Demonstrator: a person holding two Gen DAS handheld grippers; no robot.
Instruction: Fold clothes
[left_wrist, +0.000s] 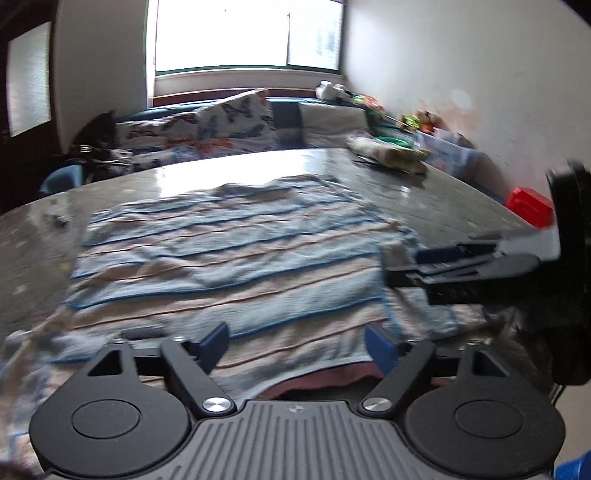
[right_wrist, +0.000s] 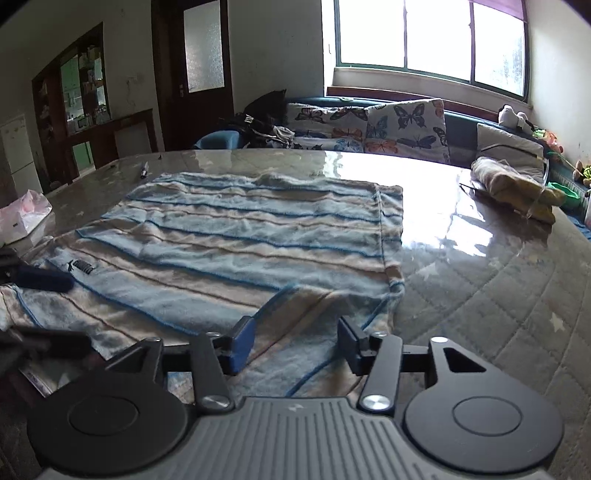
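A blue and beige striped garment (left_wrist: 229, 258) lies spread flat on the glossy table (left_wrist: 443, 192); it also shows in the right wrist view (right_wrist: 240, 236). My left gripper (left_wrist: 297, 343) is open and empty, just above the garment's near edge. My right gripper (right_wrist: 293, 341) is open and empty over the garment's near right corner. The right gripper shows from the side in the left wrist view (left_wrist: 406, 266), above the garment's right edge. The left gripper's blue fingertip (right_wrist: 44, 278) shows at the left edge of the right wrist view, over the garment's left part.
A bagged bundle (right_wrist: 513, 188) lies at the table's far right. A pen (right_wrist: 143, 170) lies near the far left edge and a white bag (right_wrist: 26, 218) at the left. A sofa with butterfly cushions (right_wrist: 388, 125) stands behind the table. A red box (left_wrist: 530, 205) sits at the right.
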